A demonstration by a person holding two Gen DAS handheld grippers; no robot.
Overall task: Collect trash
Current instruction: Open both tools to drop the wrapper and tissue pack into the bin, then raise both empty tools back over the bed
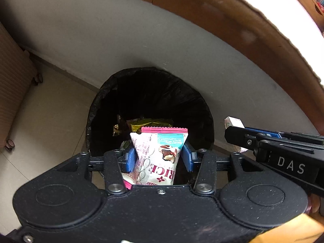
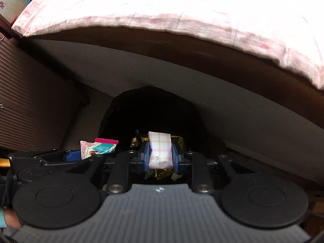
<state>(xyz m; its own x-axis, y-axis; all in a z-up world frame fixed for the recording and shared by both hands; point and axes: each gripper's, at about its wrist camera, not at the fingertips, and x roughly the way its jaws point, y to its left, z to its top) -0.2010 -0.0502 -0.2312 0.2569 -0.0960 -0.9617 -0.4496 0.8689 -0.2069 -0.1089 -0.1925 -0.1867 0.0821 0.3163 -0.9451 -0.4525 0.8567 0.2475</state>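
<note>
pale tiled floor (image 1: 46, 109), grey wall (image 1: 101, 32), wooden table edge (image 1: 232, 16) overhead

Both grippers point steeply down, side by side. The left gripper (image 1: 160, 159) squeezes a snack; the right gripper (image 2: 160, 158) probably pinches something too.

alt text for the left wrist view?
The left gripper holds a white and pink snack packet above a black-lined trash bin holding wrappers. At right, the right gripper carries a small white packet.
</note>
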